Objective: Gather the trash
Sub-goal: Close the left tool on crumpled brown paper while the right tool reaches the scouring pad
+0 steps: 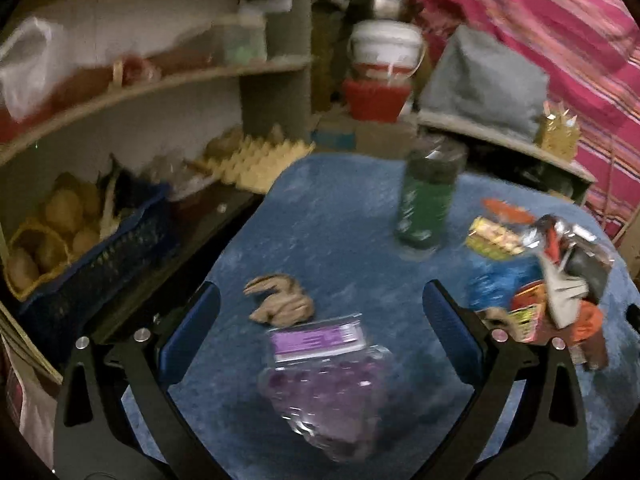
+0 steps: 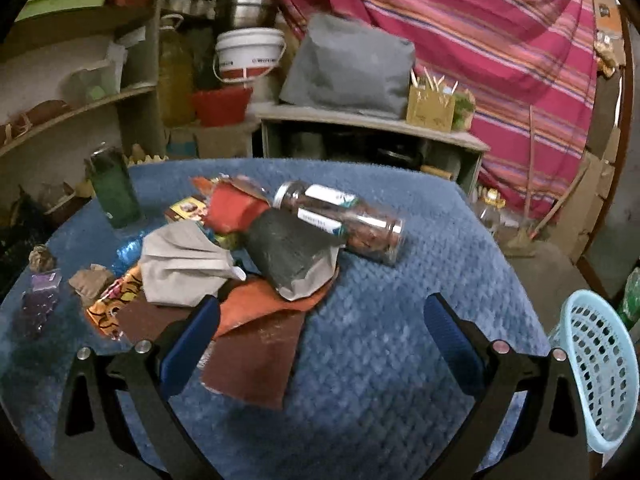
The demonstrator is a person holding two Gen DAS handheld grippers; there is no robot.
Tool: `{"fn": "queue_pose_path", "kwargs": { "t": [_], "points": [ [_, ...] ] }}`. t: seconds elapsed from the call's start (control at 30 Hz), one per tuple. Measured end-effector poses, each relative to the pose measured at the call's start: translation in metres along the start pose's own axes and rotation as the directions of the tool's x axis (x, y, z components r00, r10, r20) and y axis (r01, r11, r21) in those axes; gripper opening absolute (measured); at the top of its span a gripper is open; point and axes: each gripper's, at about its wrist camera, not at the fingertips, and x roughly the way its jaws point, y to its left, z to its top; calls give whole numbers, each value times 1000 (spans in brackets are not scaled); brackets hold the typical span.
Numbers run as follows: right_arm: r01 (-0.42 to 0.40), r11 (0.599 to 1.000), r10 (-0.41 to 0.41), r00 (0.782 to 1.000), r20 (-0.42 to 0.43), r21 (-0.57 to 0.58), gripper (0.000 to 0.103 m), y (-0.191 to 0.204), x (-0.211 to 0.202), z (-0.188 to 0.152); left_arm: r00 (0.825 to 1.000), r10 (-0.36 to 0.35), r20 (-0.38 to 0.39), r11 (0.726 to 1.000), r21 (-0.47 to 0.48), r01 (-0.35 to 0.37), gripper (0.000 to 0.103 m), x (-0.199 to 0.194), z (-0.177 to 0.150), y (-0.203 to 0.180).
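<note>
On the blue quilted table [image 2: 380,360] lies a heap of wrappers and papers [image 2: 224,264]. A clear jar [image 2: 340,220] lies on its side against the heap. My right gripper [image 2: 322,328] is open above the table, with its left finger over a brown sheet [image 2: 256,364]. In the left wrist view a purple plastic packet [image 1: 324,376] lies between the fingers of my open left gripper [image 1: 320,320]. A crumpled brown paper [image 1: 280,300] sits just beyond it. The wrapper heap [image 1: 540,280] is to its right. A green bottle [image 1: 428,200] stands upright further back.
A light blue mesh basket [image 2: 596,372] hangs off the table's right edge. Left of the table a dark blue crate [image 1: 92,264] holds potatoes, with an egg tray [image 1: 256,160] beside it. Shelves, buckets [image 2: 248,60] and a striped pink cloth [image 2: 480,60] stand behind.
</note>
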Motion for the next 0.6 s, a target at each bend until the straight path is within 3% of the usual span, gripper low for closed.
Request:
{"fn": "queue_pose_path", "kwargs": {
  "t": [0.17, 0.5, 0.6],
  "points": [
    [36, 999, -35, 999, -18, 34, 99, -12, 11, 1, 999, 15, -33, 998, -58, -16, 98, 27, 2, 27],
    [46, 997, -43, 998, -52, 56, 99, -17, 27, -3, 992, 35, -122, 999, -10, -37, 97, 78, 1, 34],
    [35, 998, -31, 998, -55, 57, 99, -16, 29, -4, 990, 12, -140, 999, -39, -18, 87, 85, 0, 42]
  ]
}}
